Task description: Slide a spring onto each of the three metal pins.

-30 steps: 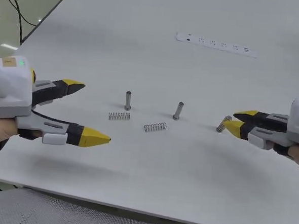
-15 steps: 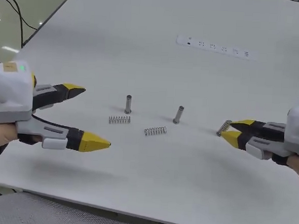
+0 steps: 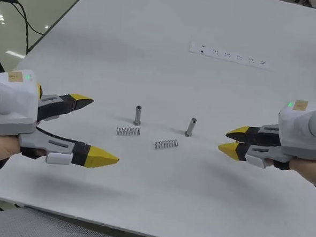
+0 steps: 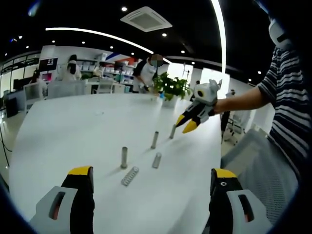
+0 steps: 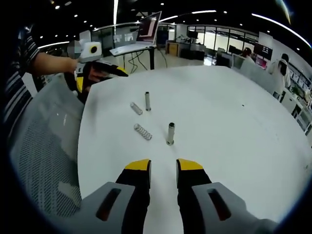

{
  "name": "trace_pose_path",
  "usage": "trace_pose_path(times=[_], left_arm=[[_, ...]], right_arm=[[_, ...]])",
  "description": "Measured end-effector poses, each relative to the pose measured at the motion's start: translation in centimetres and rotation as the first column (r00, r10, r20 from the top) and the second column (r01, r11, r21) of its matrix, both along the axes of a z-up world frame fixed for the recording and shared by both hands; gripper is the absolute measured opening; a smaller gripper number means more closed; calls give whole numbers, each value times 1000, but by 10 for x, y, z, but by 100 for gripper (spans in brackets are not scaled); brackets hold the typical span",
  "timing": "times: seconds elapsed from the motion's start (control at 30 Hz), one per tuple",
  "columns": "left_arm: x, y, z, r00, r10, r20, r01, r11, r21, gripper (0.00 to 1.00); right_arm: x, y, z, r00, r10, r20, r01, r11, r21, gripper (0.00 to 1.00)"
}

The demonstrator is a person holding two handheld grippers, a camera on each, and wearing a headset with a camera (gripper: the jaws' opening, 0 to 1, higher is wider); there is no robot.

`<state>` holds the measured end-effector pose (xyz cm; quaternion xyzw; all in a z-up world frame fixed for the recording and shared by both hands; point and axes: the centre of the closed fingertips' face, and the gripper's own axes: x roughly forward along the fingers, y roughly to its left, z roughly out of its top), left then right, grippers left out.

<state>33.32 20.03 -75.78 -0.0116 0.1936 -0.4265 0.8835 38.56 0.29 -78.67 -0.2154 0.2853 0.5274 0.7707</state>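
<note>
Left gripper gapes wide, right gripper barely parted, both empty; tan labels possibly blank.

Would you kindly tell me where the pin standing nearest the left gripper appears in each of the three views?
Head view: the pin stands upright, left of centre.
Left gripper view: the nearest pin, below centre and to the left.
Right gripper view: the farther pin, above centre.
Shared landmark: the spring lying beside it.
</note>
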Motion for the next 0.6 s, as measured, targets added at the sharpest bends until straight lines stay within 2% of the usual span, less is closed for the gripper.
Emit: trace_pose_path(times=[0.23,0.3,0.47,0.6], left_arm=[[-1,0,-3,1000,-2,-5,2,1000,3,96],[-2,0,-3,1000,-3,-8,3,1000,2,96],[-2,0,-3,1000,-4,-7,4,1000,3,96],[-2,0,-3,1000,-7,-7,7,1000,7,96]], right_arm=[[-2,27,-1,993,118,23,-117,992,-48,18],[-4,36,-2,987,158,34,-155,986,-67,18],[-12,58,-11,963,265,52,-256,958,-131,17],[-16,71,-18,952,303,47,-294,945,-144,17]])
